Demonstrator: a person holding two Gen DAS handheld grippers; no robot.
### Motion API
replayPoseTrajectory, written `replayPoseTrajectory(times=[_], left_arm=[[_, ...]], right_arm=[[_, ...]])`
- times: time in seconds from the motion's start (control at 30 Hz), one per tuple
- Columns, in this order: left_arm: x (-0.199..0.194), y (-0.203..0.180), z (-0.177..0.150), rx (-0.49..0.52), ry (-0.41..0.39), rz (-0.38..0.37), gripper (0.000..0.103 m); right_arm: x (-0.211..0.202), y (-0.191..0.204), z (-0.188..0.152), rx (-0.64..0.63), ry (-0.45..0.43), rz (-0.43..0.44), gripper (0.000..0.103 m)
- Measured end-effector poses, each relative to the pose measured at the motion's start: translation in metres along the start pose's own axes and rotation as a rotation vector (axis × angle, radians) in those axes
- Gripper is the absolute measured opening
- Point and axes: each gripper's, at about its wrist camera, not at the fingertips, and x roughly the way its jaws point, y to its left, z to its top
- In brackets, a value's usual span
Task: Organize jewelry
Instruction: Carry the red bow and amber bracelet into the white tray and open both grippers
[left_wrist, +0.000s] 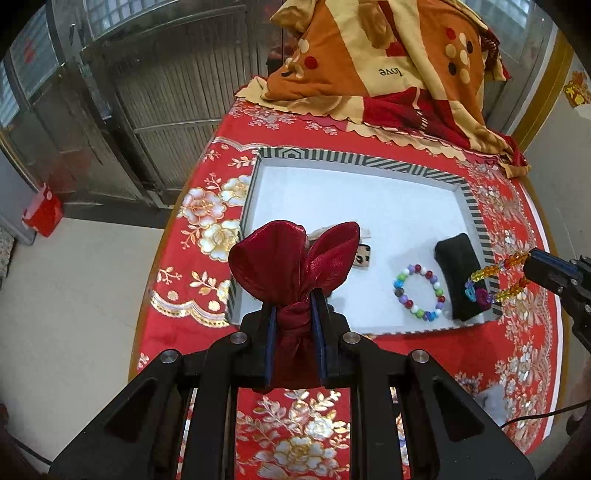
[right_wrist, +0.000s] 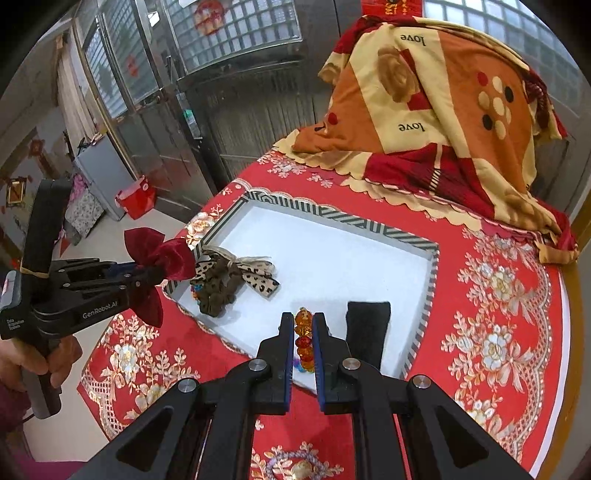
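My left gripper (left_wrist: 293, 299) is shut on a dark red satin pouch (left_wrist: 291, 266), held above the near left corner of the white tray (left_wrist: 354, 206); it also shows in the right wrist view (right_wrist: 159, 271). My right gripper (right_wrist: 303, 319) is shut on an amber bead bracelet (right_wrist: 304, 341), held over the tray's near right edge; the bracelet (left_wrist: 495, 273) hangs from it in the left wrist view. A multicoloured bead bracelet (left_wrist: 419, 291) and a black pouch (left_wrist: 461, 277) lie in the tray. A brown scrunchie (right_wrist: 219, 286) and a leopard-print bow (right_wrist: 258, 278) lie at the tray's left.
The tray with a striped rim (right_wrist: 332, 214) sits on a round table with a red floral cloth (right_wrist: 491, 332). A folded orange and red quilt (right_wrist: 443, 110) lies at the back. Metal doors (left_wrist: 147, 92) and floor are to the left.
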Motion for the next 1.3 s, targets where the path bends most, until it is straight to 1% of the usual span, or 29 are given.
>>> replayPoseTrajectory(times=[0.23,0.53,0.73,0.9,1.07,1.17,1.3], left_arm=[[0.011,0.01,0.015,-0.002,0.005,0.006,0.016],[0.028,0.026,0.051,-0.045,0.014,-0.006,0.016],[0.051,0.026,0.073,-0.047,0.034,-0.008,0.016],[0.08,0.029,0.091,-0.064,0.073,-0.018,0.016],[0.105,0.03,0.104,-0.082,0.112,-0.03,0.016],[0.119,0.031,0.109,-0.089,0.13,-0.027,0.016],[0.134,0.036,0.114,-0.103,0.146,-0.014,0.016]], right_arm=[[0.014,0.005,0.014,-0.009,0.011,-0.001,0.009],[0.042,0.005,0.033,-0.006,0.041,-0.002,0.009],[0.066,0.002,0.044,0.009,0.072,0.008,0.009],[0.089,-0.005,0.052,0.026,0.105,0.009,0.009],[0.108,-0.032,0.059,0.077,0.132,-0.018,0.009],[0.12,-0.055,0.06,0.124,0.157,-0.058,0.009],[0.128,-0.08,0.056,0.179,0.168,-0.095,0.009]])
